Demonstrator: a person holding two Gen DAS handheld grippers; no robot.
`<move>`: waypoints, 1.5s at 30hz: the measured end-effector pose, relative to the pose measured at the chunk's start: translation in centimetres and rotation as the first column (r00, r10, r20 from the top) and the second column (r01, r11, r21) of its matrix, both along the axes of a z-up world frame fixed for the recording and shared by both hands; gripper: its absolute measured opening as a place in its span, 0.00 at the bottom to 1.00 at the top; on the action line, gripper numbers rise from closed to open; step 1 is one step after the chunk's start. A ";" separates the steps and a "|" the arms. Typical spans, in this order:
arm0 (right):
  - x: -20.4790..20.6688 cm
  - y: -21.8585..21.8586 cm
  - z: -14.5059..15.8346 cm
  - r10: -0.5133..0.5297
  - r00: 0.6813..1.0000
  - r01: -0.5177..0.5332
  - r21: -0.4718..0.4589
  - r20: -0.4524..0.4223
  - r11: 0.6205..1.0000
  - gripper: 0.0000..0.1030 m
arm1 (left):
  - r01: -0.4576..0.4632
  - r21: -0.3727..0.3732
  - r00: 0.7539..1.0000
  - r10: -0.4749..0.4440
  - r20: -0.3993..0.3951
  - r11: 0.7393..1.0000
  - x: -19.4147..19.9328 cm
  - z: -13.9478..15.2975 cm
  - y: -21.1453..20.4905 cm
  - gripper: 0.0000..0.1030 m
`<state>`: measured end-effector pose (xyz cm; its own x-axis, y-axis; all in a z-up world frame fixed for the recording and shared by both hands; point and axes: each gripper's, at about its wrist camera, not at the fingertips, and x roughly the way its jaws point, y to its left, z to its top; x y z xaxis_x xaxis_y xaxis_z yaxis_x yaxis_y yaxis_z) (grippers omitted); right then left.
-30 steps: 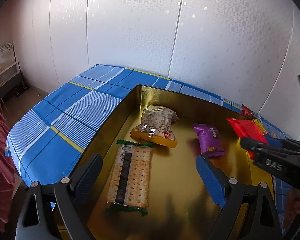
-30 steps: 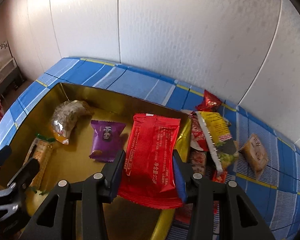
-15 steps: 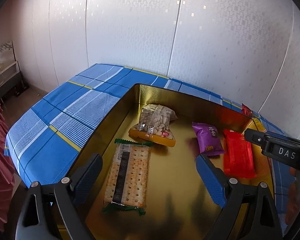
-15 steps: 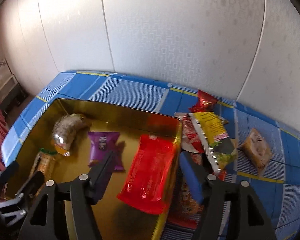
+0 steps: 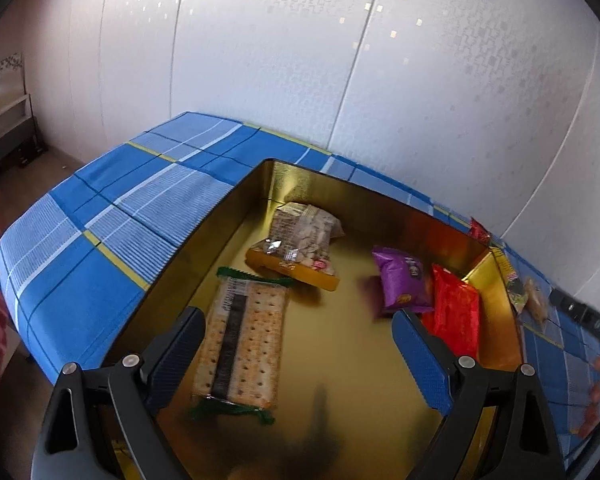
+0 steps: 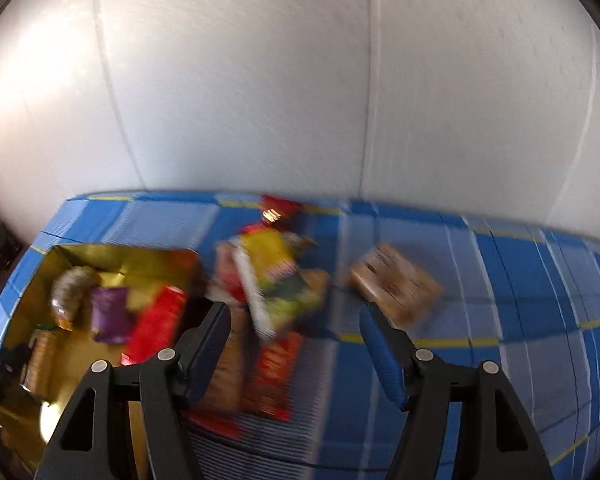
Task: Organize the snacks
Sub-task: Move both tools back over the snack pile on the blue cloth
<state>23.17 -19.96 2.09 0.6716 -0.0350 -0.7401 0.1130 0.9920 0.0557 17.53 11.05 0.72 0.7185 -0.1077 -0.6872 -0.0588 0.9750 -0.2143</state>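
Snacks half sorted into the gold tray [image 5: 496, 264] at centre frame.

The red packet [image 5: 456, 316] lies inside at right, beside the purple packet [image 5: 404, 280]. The left gripper [image 5: 296, 356] hangs spread and empty over the crackers [image 5: 244, 340]. The right gripper [image 6: 296, 344], fingers apart, grips nothing above the blurred loose pile [image 6: 276, 276].
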 end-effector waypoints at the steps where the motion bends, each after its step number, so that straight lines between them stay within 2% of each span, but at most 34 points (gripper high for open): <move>1: 0.0 -0.4 -0.4 -0.002 1.000 0.003 0.017 -0.015 1.000 0.66 | 0.006 0.003 1.000 -0.006 0.006 1.000 -0.1 0.1 -0.2 0.92; 7: 0.7 -0.5 -2.2 0.030 0.997 -0.022 0.109 -0.068 0.994 0.66 | 0.029 -0.014 0.999 -0.028 0.040 0.999 -0.4 0.5 -0.6 0.92; 16: 2.7 1.5 -4.5 0.078 0.988 -0.059 0.142 -0.135 0.988 0.66 | 0.032 -0.012 0.998 -0.031 0.057 0.999 -0.5 0.6 -0.6 0.92; 25: 3.7 1.0 -6.1 0.106 0.980 -0.066 0.230 -0.169 0.971 0.67 | 0.032 -0.007 0.998 -0.031 0.061 0.999 -0.6 0.7 -0.6 0.92; 28: 3.5 -0.1 -6.0 0.087 0.980 -0.039 0.257 -0.178 0.966 0.67 | 0.033 0.002 0.997 -0.033 0.065 0.999 -0.6 0.7 -0.7 0.92; 31: 2.7 -1.7 -5.9 0.056 0.978 -0.001 0.265 -0.199 0.964 0.67 | 0.031 0.004 0.997 -0.031 0.066 1.000 -0.7 0.7 -0.7 0.92; 35: 0.4 -3.6 -5.5 0.045 0.978 0.003 0.226 -0.206 0.974 0.67 | 0.040 0.013 0.996 -0.041 0.073 0.999 -0.8 0.7 -1.1 0.92; 39: -2.5 -6.4 -5.5 0.041 0.978 0.018 0.276 -0.207 0.961 0.67 | 0.068 0.040 0.993 -0.072 0.090 0.997 -1.5 1.1 -2.4 0.92; 42: -5.2 -8.5 -4.8 0.053 0.988 -0.002 0.325 -0.148 0.946 0.67 | 0.110 0.056 0.989 -0.115 0.098 0.992 -2.3 1.8 -4.1 0.92; 45: -7.6 -10.9 -3.9 0.015 0.998 0.005 0.300 -0.065 0.954 0.67 | 0.178 0.057 0.979 -0.183 0.093 0.982 -3.4 3.0 -7.0 0.92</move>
<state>15.57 -30.86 -1.85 0.6203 0.1987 -0.7588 0.1214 0.9314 0.3431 14.16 4.00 3.70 0.7540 -0.2098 -0.6225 0.1375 0.9770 -0.1627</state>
